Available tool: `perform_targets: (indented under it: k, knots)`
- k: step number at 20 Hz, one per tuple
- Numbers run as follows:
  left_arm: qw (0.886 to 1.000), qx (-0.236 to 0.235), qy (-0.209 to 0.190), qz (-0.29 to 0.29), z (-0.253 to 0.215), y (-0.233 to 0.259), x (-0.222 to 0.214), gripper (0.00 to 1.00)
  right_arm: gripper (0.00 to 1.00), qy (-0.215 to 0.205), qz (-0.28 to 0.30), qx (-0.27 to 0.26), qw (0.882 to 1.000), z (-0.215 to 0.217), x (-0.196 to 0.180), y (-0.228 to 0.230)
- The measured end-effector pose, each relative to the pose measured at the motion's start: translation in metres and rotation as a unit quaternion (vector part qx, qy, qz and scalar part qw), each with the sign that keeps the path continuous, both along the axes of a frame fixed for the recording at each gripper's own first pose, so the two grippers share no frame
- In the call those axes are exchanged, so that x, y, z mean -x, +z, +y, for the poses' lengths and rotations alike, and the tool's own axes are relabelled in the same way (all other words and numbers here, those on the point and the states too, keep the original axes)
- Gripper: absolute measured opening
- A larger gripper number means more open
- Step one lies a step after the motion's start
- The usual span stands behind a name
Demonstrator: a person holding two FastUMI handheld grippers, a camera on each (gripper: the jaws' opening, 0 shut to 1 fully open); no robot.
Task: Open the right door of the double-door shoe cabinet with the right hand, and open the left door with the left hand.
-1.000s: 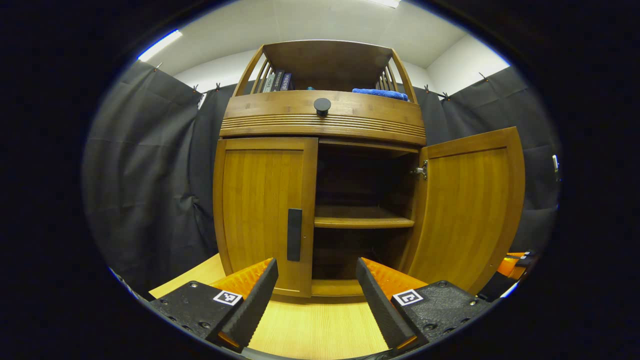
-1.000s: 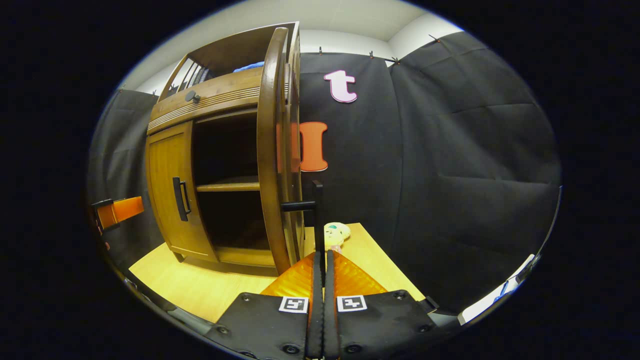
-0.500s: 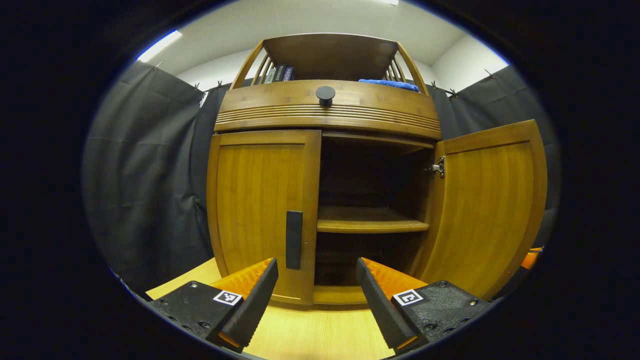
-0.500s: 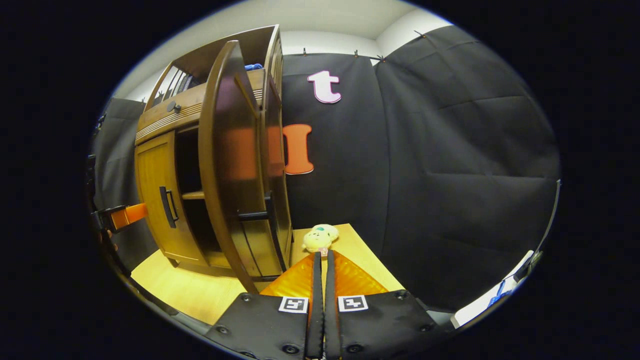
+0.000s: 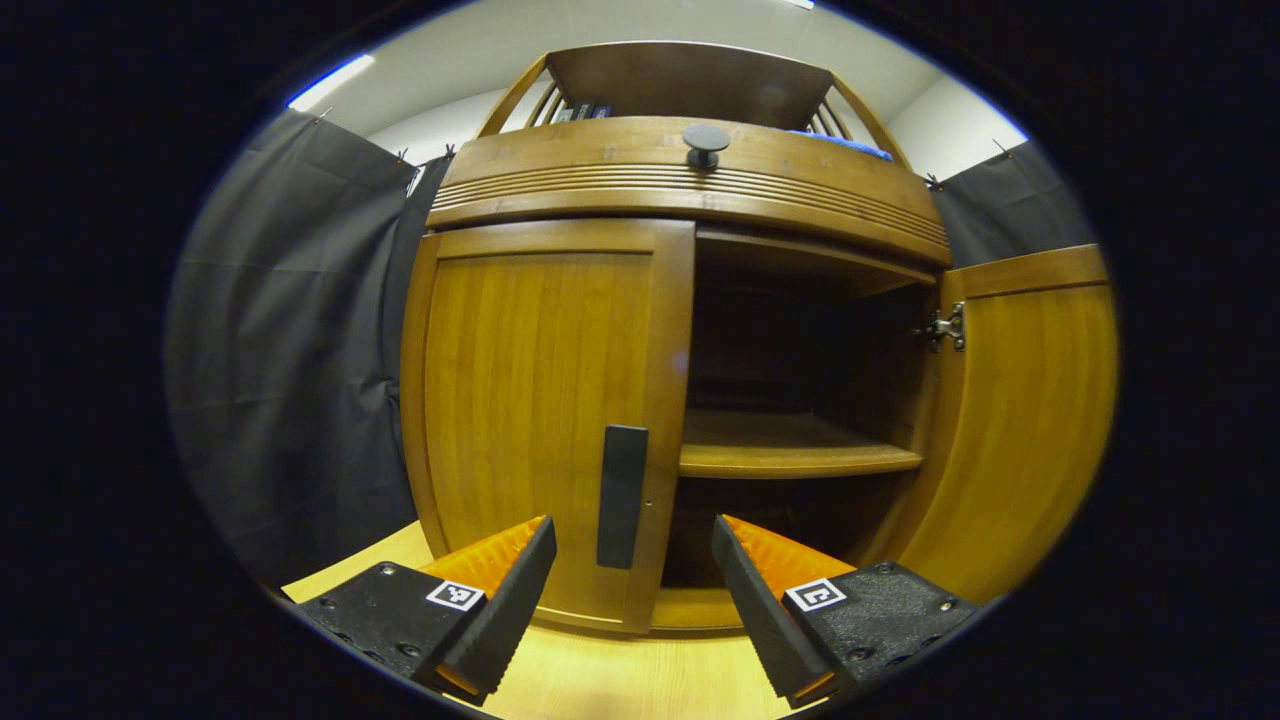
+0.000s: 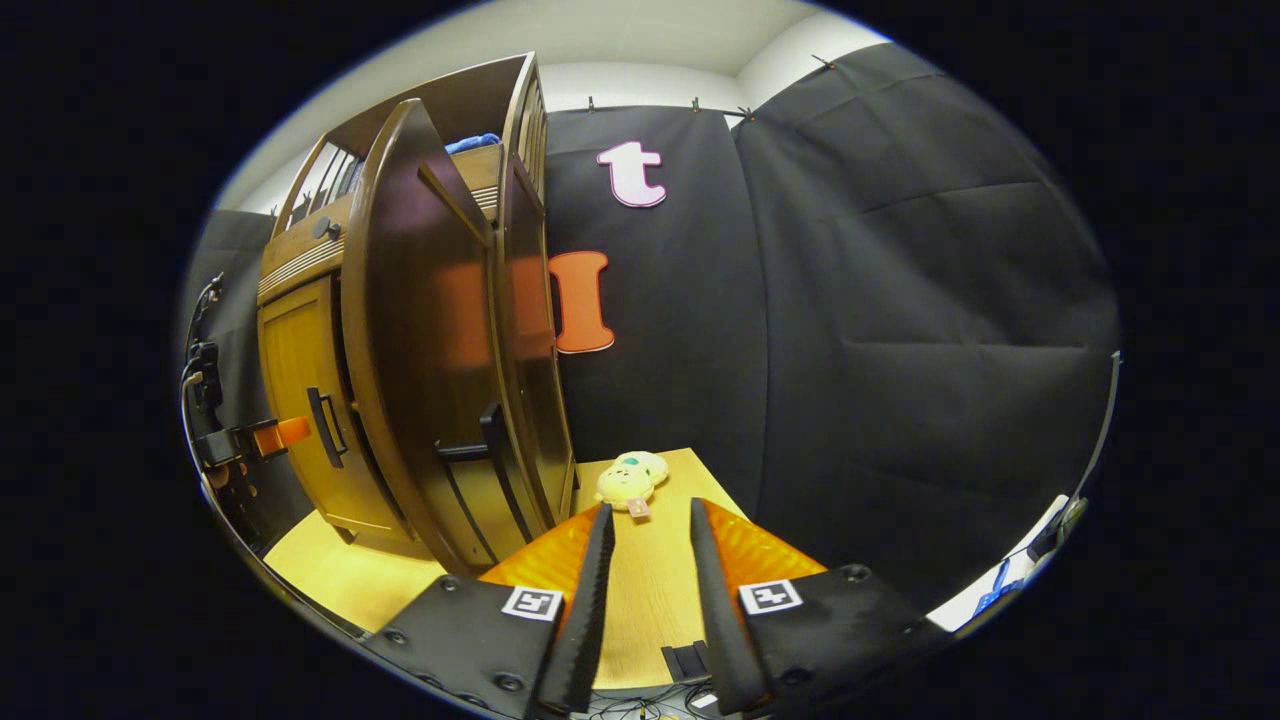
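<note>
In the left gripper view the brown wooden double-door shoe cabinet (image 5: 690,190) stands on the pale wooden table (image 5: 620,680), seen from the front: its left door (image 5: 540,400) is closed, with the flat black vertical handle (image 5: 621,496) near its inner edge, and to the right the dark interior shows a wooden shelf (image 5: 790,458). The right door (image 5: 1020,420) is swung wide, its metal hinge (image 5: 942,328) visible, but its outer edge is cut off. The left hand-held gripper (image 5: 634,590) points at the cabinet with its fingers spread wide, holding nothing, the handle lying above the gap between them and not touched. The right gripper view takes the cabinet from its right side, so the open right door's dark outer face (image 6: 420,340) and black bar handle (image 6: 478,450) show, and past it the left door's handle (image 6: 322,428). A small yellow plush toy (image 6: 630,480) lies on the table beyond. The right hand-held gripper (image 6: 648,540) is narrowly parted, empty and apart from the door.
</note>
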State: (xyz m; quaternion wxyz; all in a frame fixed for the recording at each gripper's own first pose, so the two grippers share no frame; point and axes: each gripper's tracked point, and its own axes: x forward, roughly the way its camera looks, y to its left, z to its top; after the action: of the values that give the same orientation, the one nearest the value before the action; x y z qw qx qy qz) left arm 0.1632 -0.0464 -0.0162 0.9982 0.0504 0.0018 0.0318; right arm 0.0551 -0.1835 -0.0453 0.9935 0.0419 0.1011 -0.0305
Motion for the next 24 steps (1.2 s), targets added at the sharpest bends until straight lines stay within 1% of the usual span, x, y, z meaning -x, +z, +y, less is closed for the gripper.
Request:
perform_targets:
  k: [1, 2, 3, 4, 5, 8, 10, 11, 12, 13, 14, 15, 17, 18, 21, 22, 24]
  knots:
    - [1.0, 0.001, -0.001, 0.001, 0.003, -0.001, -0.008, 0.92, 0.54, -0.001, -0.003, 0.002, 1.0, 0.001, 0.0, 0.001]
    - [1.0, 0.0, -0.002, 0.003, 0.005, -0.003, -0.017, 0.95, 0.64, -0.001, -0.004, 0.006, 1.0, 0.002, 0.001, 0.002]
    - [1.0, 0.0, -0.003, 0.006, 0.008, -0.006, -0.024, 0.95, 0.74, -0.002, -0.005, 0.011, 1.0, 0.002, 0.0, 0.003]
    - [1.0, 0.002, -0.002, 0.011, 0.011, -0.009, -0.031, 0.92, 0.83, -0.006, -0.006, 0.015, 1.0, 0.0, -0.001, 0.003]
    - [1.0, 0.005, -0.001, 0.016, 0.013, -0.014, -0.038, 0.92, 0.93, -0.01, -0.006, 0.016, 1.0, -0.001, 0.0, 0.005]
    - [1.0, 0.019, -0.004, 0.024, 0.019, -0.023, -0.053, 0.92, 1.0, -0.016, -0.005, 0.008, 1.0, -0.002, -0.002, 0.006]
    - [1.0, 0.012, -0.002, 0.022, 0.022, -0.025, -0.058, 0.92, 1.0, -0.025, -0.005, 0.007, 1.0, -0.006, 0.0, 0.007]
    - [1.0, 0.01, -0.003, 0.02, 0.02, -0.024, -0.062, 0.95, 1.0, -0.029, -0.005, 0.007, 1.0, -0.007, 0.001, 0.007]
    - [1.0, 0.011, -0.015, 0.02, 0.017, -0.024, -0.066, 0.92, 1.0, -0.034, -0.005, 0.007, 0.999, -0.01, 0.003, 0.007]
    - [1.0, 0.011, -0.019, 0.019, 0.017, -0.023, -0.069, 0.91, 1.0, -0.039, -0.005, 0.006, 0.999, -0.011, 0.005, 0.008]
    - [1.0, 0.008, -0.019, 0.017, 0.018, -0.022, -0.072, 0.86, 1.0, -0.042, -0.004, 0.005, 0.999, -0.012, 0.007, 0.005]
    - [1.0, 0.003, -0.02, 0.016, 0.018, -0.022, -0.073, 0.84, 1.0, -0.045, -0.003, 0.003, 0.999, -0.012, 0.008, 0.004]
    - [1.0, -0.008, -0.024, 0.012, 0.016, -0.021, -0.077, 0.7, 1.0, -0.05, -0.001, 0.002, 0.999, -0.014, 0.011, 0.003]
    - [1.0, -0.013, -0.025, 0.012, 0.016, -0.021, -0.078, 0.65, 1.0, -0.053, -0.001, 0.001, 0.999, -0.015, 0.011, 0.004]
    - [0.999, -0.016, -0.027, 0.016, 0.015, -0.023, -0.083, 0.62, 1.0, -0.058, -0.003, 0.004, 0.998, -0.012, 0.016, 0.005]
    - [0.999, -0.017, -0.026, 0.014, 0.016, -0.023, -0.084, 0.58, 1.0, -0.058, -0.003, 0.005, 0.998, -0.011, 0.017, 0.006]
    - [0.999, -0.023, -0.033, 0.013, 0.011, -0.023, -0.088, 0.46, 1.0, -0.058, -0.001, 0.004, 0.998, -0.008, 0.018, 0.004]
